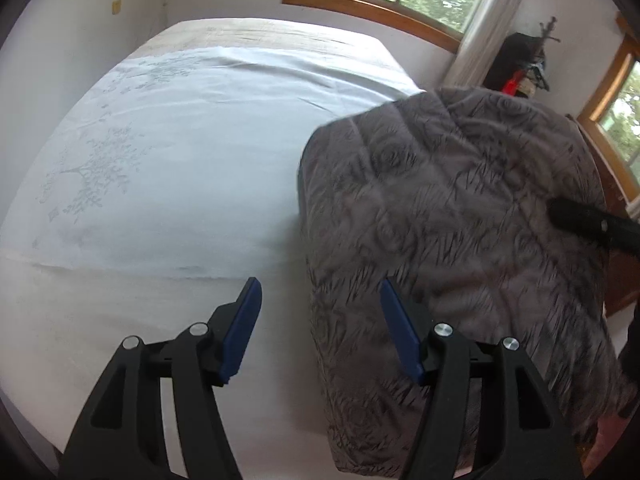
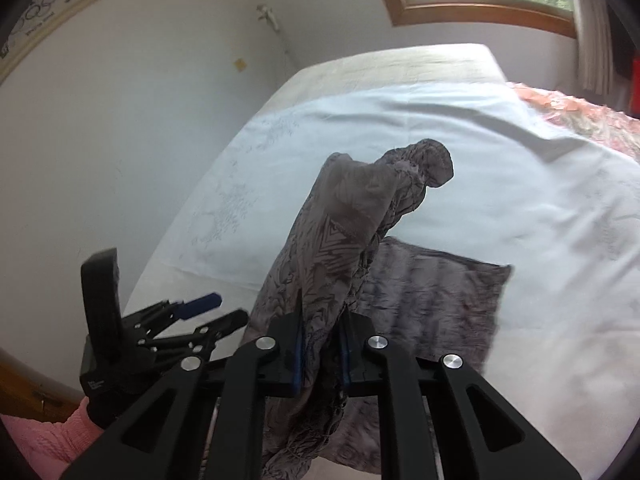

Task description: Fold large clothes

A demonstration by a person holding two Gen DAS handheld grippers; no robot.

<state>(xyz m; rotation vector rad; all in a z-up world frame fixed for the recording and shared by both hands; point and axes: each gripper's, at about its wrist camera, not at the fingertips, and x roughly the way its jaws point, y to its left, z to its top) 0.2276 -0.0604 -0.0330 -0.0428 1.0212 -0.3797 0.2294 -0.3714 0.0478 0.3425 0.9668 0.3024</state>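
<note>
Grey cloth (image 2: 320, 280) sat clamped in my right gripper (image 2: 322, 354), bunched upward with the rest draped on the bed (image 2: 440, 128) ahead, while my left gripper (image 1: 320, 328), jaws apart and empty, hovered at its left edge.

Between the right gripper's (image 2: 322, 354) jaws a bunch of the grey patterned fabric garment (image 2: 344, 216) stands up; the rest lies ahead on the white-sheeted bed (image 2: 460, 128). In the left wrist view the garment lies right of and ahead of the left gripper's (image 1: 320, 320) jaws, with bare sheet between them and to their left.
</note>
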